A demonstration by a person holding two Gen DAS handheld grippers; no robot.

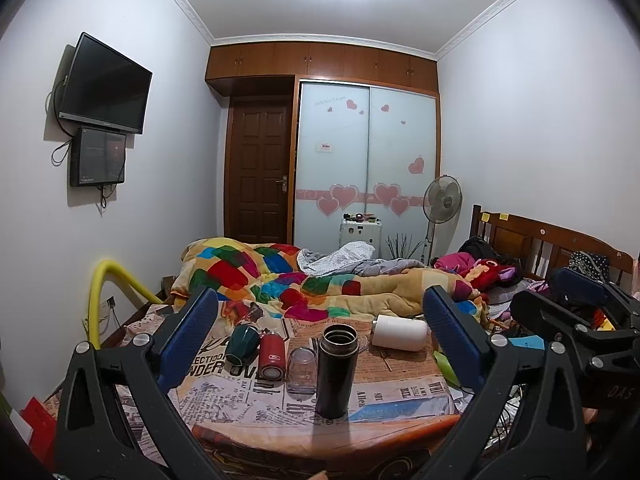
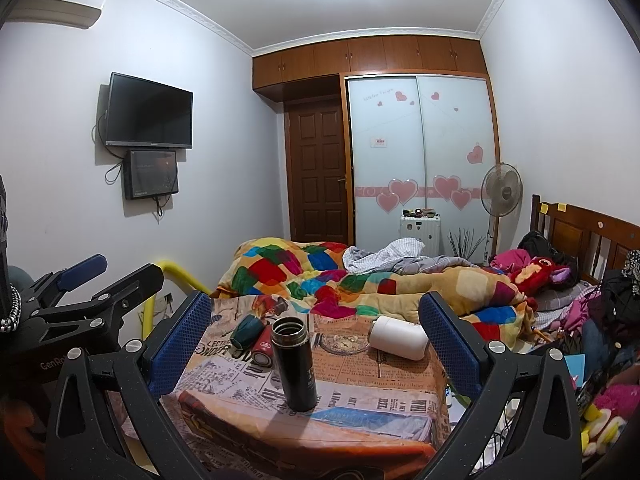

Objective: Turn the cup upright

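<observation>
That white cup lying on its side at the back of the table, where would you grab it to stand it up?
Grip the white cup across the middle of its round body, from above, with the jaws on its two long sides. It lies flat with one end toward the black flask, so the ends are harder to pinch. The right gripper looks nearer to it, and its jaws are open.

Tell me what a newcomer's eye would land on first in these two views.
First the tall black flask standing upright and open-topped near the front of the newspaper-print table, between the open left gripper pads. Behind it lie toppled cups: a white cup on its side at back right, a green cup and a red flask at left. Beyond, the patchwork quilt covers the bed.
</observation>
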